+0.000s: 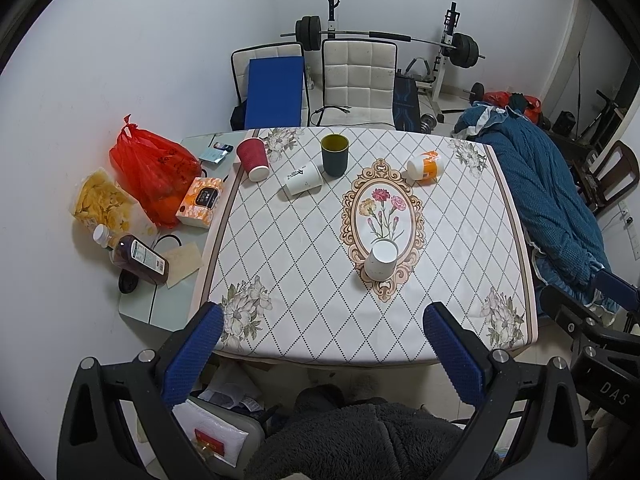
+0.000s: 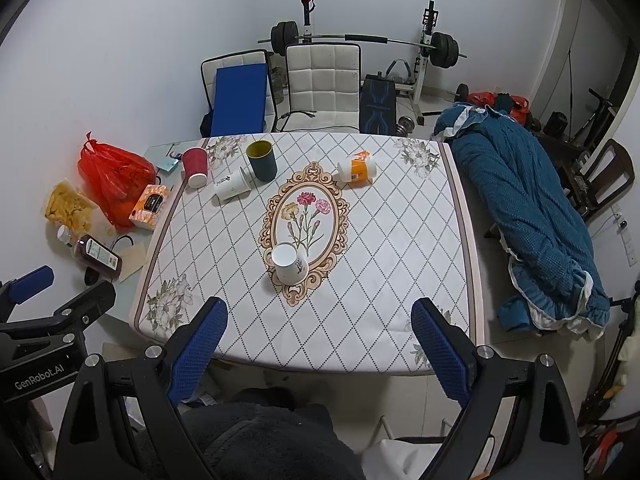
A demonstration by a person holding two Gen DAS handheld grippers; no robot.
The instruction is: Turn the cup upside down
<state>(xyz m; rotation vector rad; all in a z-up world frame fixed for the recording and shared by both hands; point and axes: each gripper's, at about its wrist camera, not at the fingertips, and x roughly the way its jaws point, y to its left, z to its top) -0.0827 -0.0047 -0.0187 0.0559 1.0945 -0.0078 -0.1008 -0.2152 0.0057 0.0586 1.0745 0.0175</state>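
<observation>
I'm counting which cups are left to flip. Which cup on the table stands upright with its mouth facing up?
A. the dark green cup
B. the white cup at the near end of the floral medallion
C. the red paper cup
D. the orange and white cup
A: the dark green cup stands upright and its open yellowish interior shows from above, while the red paper cup and the near white cup sit on their mouths and the orange and white cup lies tipped over.
</observation>
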